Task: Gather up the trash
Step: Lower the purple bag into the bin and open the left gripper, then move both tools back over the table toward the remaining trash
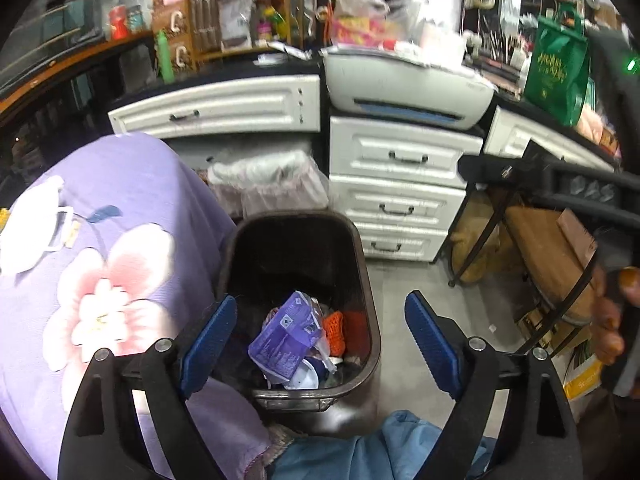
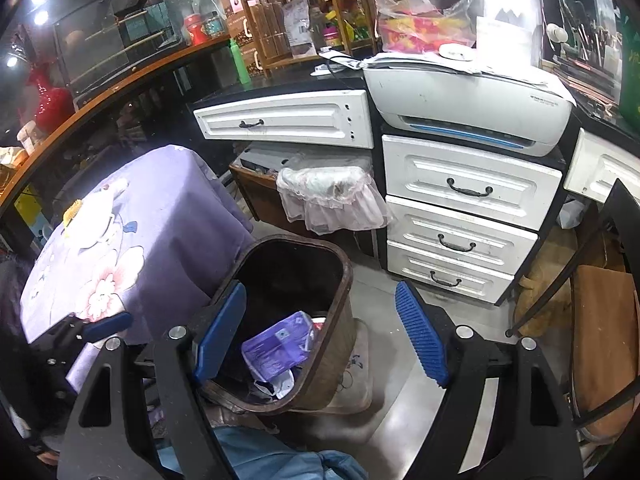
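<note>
Left gripper point(image 1: 320, 344): jaws wide, blue pads bare, nothing held; poised above the dark trash bin point(image 1: 368, 280).
Right gripper point(image 2: 320, 336): jaws wide, nothing held; same bin point(image 2: 340, 276) sits below, under its left finger point(image 2: 222, 334).
Bin contents: purple wrapper point(image 1: 280, 340) directly between the left gripper's fingers; orange mesh scrap point(image 1: 336, 326) just right of it; white pieces beneath.
Lilac floral cloth point(image 1: 120, 240): left of both grippers, touching the bin's side.
White drawer unit point(image 1: 404, 188): beyond the bin, printer point(image 1: 408, 88) on top.
Blue fabric point(image 1: 360, 448): nearest the left gripper, below the bin
</note>
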Demonstrator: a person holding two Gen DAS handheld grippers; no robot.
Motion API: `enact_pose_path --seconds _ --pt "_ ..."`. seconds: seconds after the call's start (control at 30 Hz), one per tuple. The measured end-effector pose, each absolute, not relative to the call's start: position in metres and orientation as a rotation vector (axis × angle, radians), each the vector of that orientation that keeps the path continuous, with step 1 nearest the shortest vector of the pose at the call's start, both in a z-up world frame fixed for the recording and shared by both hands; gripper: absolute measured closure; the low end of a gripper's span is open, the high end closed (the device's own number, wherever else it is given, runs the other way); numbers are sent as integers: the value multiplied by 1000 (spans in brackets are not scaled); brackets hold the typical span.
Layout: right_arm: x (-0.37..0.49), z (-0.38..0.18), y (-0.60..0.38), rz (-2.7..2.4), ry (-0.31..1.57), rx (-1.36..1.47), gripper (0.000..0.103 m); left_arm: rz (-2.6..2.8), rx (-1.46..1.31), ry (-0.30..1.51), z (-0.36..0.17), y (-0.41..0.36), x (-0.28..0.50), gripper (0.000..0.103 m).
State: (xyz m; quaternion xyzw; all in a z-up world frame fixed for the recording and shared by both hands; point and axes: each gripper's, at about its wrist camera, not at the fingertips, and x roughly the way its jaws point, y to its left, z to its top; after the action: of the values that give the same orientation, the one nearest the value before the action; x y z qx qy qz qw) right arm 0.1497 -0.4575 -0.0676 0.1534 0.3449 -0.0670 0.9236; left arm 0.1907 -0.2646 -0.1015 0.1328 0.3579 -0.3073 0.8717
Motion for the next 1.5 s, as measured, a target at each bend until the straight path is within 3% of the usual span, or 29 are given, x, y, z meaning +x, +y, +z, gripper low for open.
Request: enact_pose_path --seconds 0.63,1.5 --pt "172 -37 -362 68 662 234 20 -430 268 551 -32 -143 181 11" --pt "254 -28 -165 426 708 -16 19 -66 205 617 -42 42 250 9"
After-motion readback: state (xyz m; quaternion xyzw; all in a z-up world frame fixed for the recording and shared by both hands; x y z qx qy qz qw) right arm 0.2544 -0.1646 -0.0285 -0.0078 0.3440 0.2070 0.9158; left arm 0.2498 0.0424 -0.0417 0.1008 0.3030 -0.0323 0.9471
